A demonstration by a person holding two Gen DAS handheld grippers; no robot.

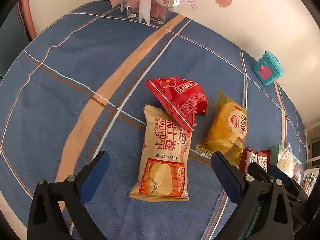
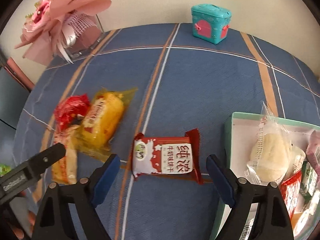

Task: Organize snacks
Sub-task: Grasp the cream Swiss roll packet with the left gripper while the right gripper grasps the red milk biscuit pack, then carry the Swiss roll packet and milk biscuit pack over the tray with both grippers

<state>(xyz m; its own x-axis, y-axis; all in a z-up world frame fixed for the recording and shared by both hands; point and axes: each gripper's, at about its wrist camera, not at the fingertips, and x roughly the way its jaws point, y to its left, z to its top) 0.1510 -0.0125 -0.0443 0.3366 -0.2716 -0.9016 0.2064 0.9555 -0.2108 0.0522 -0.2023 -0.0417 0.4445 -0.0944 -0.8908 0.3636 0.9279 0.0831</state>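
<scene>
My left gripper [image 1: 160, 160] stands open over a beige Swiss roll packet [image 1: 164, 146], which lies between its blue pads without touching them. A red packet [image 1: 178, 100] overlaps that packet's far end, and a yellow cake packet [image 1: 226, 132] lies to its right. My right gripper [image 2: 163, 160] is open around a brown-red milk biscuit packet [image 2: 166, 156]; a gap shows on both sides. The mint-green box [image 2: 228, 136] at the right holds several wrapped snacks. The yellow cake packet [image 2: 104, 124] and red packet [image 2: 70, 110] lie to the left.
A blue checked cloth [image 2: 200, 80] covers the table. A teal toy chest [image 2: 212, 24] stands at the far edge by the wall. A pink bouquet in a glass vase [image 2: 60, 20] occupies the far left corner. The left gripper's finger [image 2: 50, 156] reaches in from the left.
</scene>
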